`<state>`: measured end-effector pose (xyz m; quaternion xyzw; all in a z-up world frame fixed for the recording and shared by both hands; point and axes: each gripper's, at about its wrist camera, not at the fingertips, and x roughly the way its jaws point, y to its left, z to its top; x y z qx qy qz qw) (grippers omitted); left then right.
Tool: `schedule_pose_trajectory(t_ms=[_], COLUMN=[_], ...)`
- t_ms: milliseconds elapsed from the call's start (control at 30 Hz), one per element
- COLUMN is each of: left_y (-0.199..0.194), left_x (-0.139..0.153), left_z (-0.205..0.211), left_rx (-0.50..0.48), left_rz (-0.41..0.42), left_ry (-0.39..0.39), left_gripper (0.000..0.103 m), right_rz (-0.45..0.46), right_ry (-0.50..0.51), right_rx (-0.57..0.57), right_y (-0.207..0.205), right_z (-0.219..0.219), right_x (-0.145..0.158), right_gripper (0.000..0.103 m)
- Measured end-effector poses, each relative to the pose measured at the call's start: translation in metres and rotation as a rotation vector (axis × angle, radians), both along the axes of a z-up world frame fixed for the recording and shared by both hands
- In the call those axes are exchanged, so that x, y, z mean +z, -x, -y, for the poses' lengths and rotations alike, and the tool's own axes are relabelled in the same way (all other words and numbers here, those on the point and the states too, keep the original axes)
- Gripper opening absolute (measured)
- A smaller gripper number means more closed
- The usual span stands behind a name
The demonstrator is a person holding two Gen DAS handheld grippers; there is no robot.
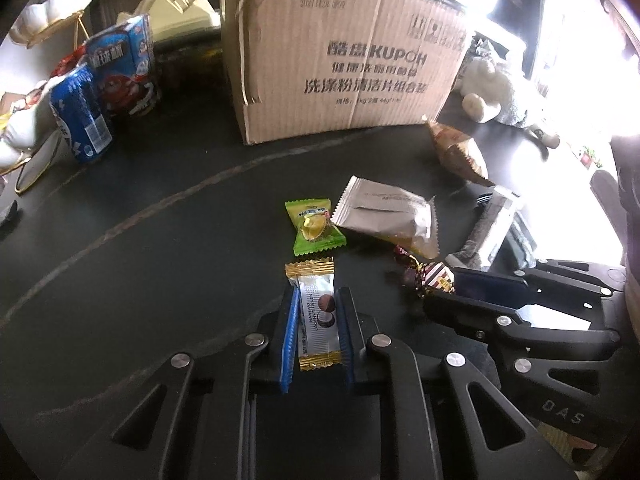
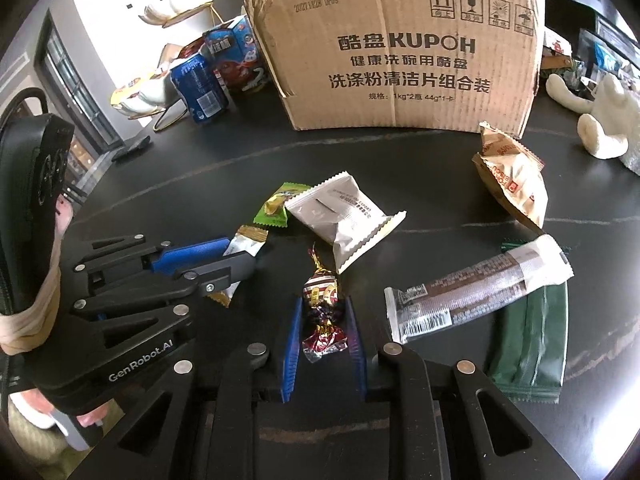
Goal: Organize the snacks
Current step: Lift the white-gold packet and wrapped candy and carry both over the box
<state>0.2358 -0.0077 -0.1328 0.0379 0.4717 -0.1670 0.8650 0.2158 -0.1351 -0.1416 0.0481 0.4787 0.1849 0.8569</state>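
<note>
On the dark table [image 1: 160, 220], my left gripper [image 1: 318, 296] is shut on a white snack packet with gold ends [image 1: 316, 312], its blue pads pressing both long sides. The right wrist view shows that gripper [image 2: 240, 258] from the side, with the packet [image 2: 248, 240] sticking out of it. My right gripper [image 2: 324, 304] is shut on a twist-wrapped striped candy [image 2: 322, 292] lying on the table. In the left wrist view the same right gripper [image 1: 444, 292] and candy [image 1: 434, 276] appear at the right.
A green candy [image 1: 314, 226] and a grey sachet [image 1: 388, 212] lie just beyond. A brown and white bar [image 2: 480, 288] rests on a green pouch [image 2: 528, 332], behind them a beige bag [image 2: 512, 184]. An open cardboard box [image 2: 400, 52] stands at the back, a blue can [image 1: 80, 120] to its left.
</note>
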Motion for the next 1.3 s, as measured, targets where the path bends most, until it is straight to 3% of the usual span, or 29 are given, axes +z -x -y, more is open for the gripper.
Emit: schedule_pose_trajectory(t_ms=[300, 600, 933, 1300], left_y=[0.02, 0.026, 0.012, -0.021], left_x=[0.029, 0.072, 0.133, 0.177], left_z=[0.0, 0.001, 0.011, 0.019], left_rx=[0.004, 0.008, -0.009, -0.002], left_rz=[0.055, 0.137, 0.252, 0.315], left_ry=[0.018, 0.038, 0.057, 0.065], left_gripper=[0.019, 0.019, 0.019, 0.019], right_rz=[0.06, 0.172, 0.294, 0.374], right_ry=[-0.033, -0.039, -0.071, -0.071], right_rx=[-0.015, -0.051, -0.114, -0.138], right_y=[0.017, 0.019, 0.003, -0.03], right_z=[0.005, 0.015, 0.034, 0.047], right_x=[0.023, 0.067, 0.12, 0.166], right_gripper=[0.023, 0.023, 0.023, 0.023])
